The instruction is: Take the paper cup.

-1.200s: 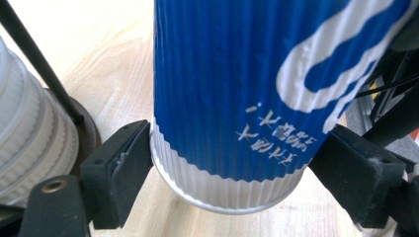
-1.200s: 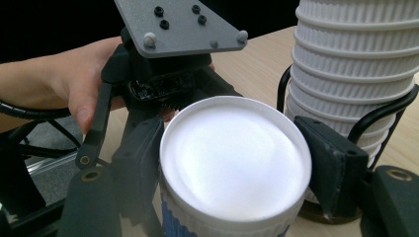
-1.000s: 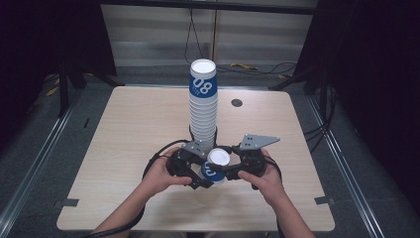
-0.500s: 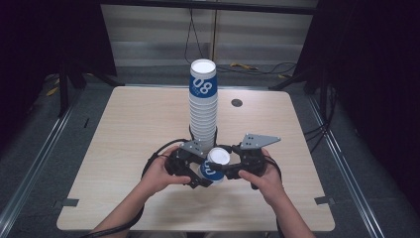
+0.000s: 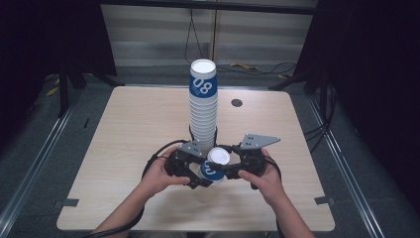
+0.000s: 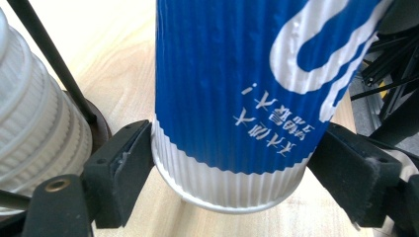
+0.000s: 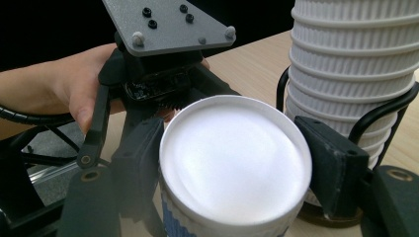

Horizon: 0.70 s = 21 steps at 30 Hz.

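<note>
The pale wooden desk (image 5: pixel 124 148) is being seen from above, with dark floor around it. A tall stack of cups (image 5: pixel 203 106) is being carried upright near the middle of the desk, most of it ribbed white, the topmost cup bearing a blue band with white figures; its foot is being ringed by a black wire holder (image 7: pixel 380 116). A small dark disc (image 5: pixel 236 103) is lying on the desk to the right of the stack, apart from it.

Just in front of the stack, a single blue cup (image 5: pixel 214 166) is being held between the two tools, its flat white end turned up toward the high camera.

The left tool (image 5: pixel 194 171) is being gripped by the person's left hand (image 5: pixel 158 176); its two black jaws are being pressed against the cup's white ribbed rim band (image 6: pixel 232 185), one on either side, so that end of the cup is being pinched.

The right tool (image 5: pixel 233 168) is being gripped by the right hand (image 5: pixel 267 181), a grey three-cornered plate (image 5: pixel 258 141) standing on top of it. Its jaws are being closed on the cup's other end, against the sides just below the flat white face (image 7: pixel 236 158).
</note>
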Each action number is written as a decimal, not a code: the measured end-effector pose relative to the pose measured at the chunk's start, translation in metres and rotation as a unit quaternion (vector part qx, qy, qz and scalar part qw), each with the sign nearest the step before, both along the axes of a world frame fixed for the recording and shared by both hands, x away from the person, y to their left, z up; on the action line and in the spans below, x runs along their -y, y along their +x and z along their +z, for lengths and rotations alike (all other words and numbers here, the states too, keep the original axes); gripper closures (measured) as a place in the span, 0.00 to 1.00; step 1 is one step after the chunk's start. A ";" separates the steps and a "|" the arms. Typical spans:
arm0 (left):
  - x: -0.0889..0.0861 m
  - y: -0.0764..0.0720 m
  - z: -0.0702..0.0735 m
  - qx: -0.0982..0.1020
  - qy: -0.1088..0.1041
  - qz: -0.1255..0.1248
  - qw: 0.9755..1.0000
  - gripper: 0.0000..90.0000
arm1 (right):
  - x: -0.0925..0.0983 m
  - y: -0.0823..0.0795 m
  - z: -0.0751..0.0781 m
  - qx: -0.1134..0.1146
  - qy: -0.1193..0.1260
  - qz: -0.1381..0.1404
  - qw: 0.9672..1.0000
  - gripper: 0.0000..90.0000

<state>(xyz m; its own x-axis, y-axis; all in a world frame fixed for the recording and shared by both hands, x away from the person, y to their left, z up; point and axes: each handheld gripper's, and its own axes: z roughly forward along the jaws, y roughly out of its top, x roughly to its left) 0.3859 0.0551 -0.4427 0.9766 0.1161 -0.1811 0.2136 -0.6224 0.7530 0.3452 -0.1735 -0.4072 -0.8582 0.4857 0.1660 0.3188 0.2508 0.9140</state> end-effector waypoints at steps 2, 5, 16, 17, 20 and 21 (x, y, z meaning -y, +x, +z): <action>-0.001 0.000 -0.001 -0.002 -0.001 -0.001 1.000 0.20 | 0.000 0.000 -0.001 -0.002 0.001 0.000 1.000 0.33; -0.001 0.000 0.000 -0.004 -0.001 0.001 1.000 0.20 | 0.000 0.000 -0.001 -0.003 0.003 -0.001 1.000 0.33; -0.005 0.000 -0.004 -0.008 -0.014 0.002 1.000 0.21 | -0.001 0.002 -0.003 -0.001 0.006 0.004 1.000 0.33; -0.005 0.000 -0.005 -0.008 -0.014 0.000 1.000 0.21 | -0.002 0.002 -0.003 -0.001 0.006 0.006 1.000 0.33; -0.007 -0.001 -0.006 -0.008 -0.010 0.000 1.000 0.21 | -0.005 0.003 -0.004 -0.004 0.011 0.008 1.000 0.32; -0.007 -0.002 -0.007 -0.012 -0.012 0.003 1.000 0.21 | -0.006 0.004 -0.004 -0.007 0.015 0.009 1.000 0.31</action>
